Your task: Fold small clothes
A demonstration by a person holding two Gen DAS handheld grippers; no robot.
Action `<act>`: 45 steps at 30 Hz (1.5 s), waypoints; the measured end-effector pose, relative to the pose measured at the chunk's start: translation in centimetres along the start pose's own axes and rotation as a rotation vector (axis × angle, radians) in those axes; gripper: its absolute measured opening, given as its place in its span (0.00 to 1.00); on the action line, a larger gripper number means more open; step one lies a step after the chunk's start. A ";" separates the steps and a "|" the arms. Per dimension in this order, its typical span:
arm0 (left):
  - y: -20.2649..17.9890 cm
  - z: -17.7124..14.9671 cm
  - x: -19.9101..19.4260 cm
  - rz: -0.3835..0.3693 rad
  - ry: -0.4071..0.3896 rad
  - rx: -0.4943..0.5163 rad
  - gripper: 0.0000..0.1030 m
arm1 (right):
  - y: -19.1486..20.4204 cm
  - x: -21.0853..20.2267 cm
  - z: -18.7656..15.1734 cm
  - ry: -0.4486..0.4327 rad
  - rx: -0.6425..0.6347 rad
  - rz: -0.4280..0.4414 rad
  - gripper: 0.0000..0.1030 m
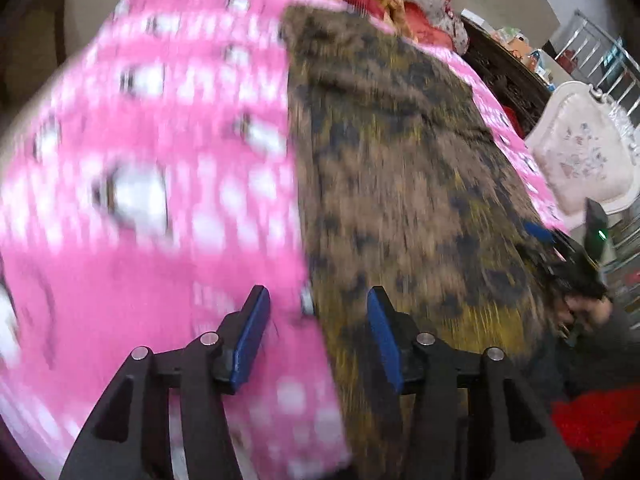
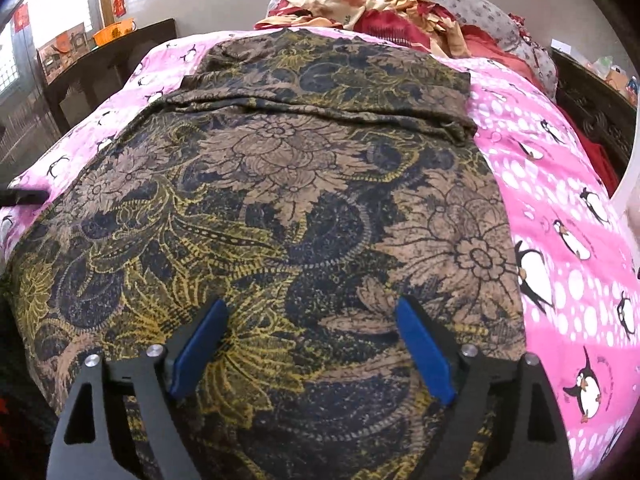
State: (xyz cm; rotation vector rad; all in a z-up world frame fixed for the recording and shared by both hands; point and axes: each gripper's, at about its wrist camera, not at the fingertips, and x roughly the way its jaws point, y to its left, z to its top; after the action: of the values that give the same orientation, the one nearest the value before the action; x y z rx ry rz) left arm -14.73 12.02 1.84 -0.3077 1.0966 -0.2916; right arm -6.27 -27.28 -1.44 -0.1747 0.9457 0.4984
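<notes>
Bedroom setting: bed covered by a pink penguin-print sheet [image 2: 568, 216], beige wall behind, a dark wooden side table [image 2: 100, 64] at far left bearing an orange basin [image 2: 114, 30].

Item 1. Brown floral garment [image 2: 280, 200], patterned in brown, black and mustard yellow. Spread flat across the middle of the sheet; its far part lies doubled over in a band with a creased edge running left to right. Near edge reaches the near side of the bed. In the left wrist view, heavily motion-blurred, the same garment fills the right half, pink sheet the left half.

Item 2. Heap of red and gold bedding [image 2: 380, 8] with a grey patterned pillow [image 2: 460, 0], at the far end of the bed, beyond the garment.

Item 3. White upholstered chair [image 1: 580, 156], right of the bed, seen from the left wrist.

Item 4. Left gripper [image 1: 316, 304]: blue-padded jaws partly apart, nothing between them, hovering above the garment's left edge where it meets the sheet.

Item 5. Right gripper [image 2: 308, 320]: jaws spread wide, empty, poised over the near portion of the garment; no fabric pinched.
</notes>
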 end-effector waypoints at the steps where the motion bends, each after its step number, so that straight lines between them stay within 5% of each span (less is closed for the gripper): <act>1: 0.0 -1.0 -0.4 -0.034 0.000 0.013 0.29 | 0.0 -0.1 0.0 0.002 0.001 0.002 0.87; 10: -0.7 -1.9 0.4 -0.253 0.099 0.048 0.29 | -2.3 -4.2 -1.8 -0.120 0.109 0.077 0.70; 18: -2.7 -1.2 1.6 -0.286 0.076 0.096 0.29 | -9.0 -9.9 -5.6 -0.206 0.238 0.050 0.63; 23: -3.9 -2.7 0.9 -0.320 0.096 0.158 0.27 | -11.1 -10.3 -8.3 -0.176 0.288 0.147 0.61; 30: -3.6 -2.2 1.2 -0.298 0.071 0.115 0.15 | -11.1 -7.9 -9.9 -0.151 0.322 0.295 0.55; 33: -3.8 -2.3 1.2 -0.303 0.077 0.122 0.04 | -11.7 -7.8 -10.3 -0.136 0.354 0.404 0.44; 41: -3.7 -2.2 1.8 -0.303 0.080 0.093 0.03 | -12.2 -6.8 -11.4 -0.130 0.418 0.484 0.34; 43: -3.4 -2.1 1.6 -0.307 0.065 0.064 0.00 | -12.3 -6.8 -11.5 -0.123 0.419 0.438 0.04; 45: -3.0 -1.8 0.6 -0.330 0.037 0.018 0.00 | -12.0 -7.6 -11.5 -0.125 0.405 0.415 0.04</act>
State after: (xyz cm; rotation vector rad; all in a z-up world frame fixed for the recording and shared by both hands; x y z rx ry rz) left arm -16.32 8.85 1.69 -0.4693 1.0769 -0.6022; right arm -12.54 -44.37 -2.82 0.4226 0.9430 0.6773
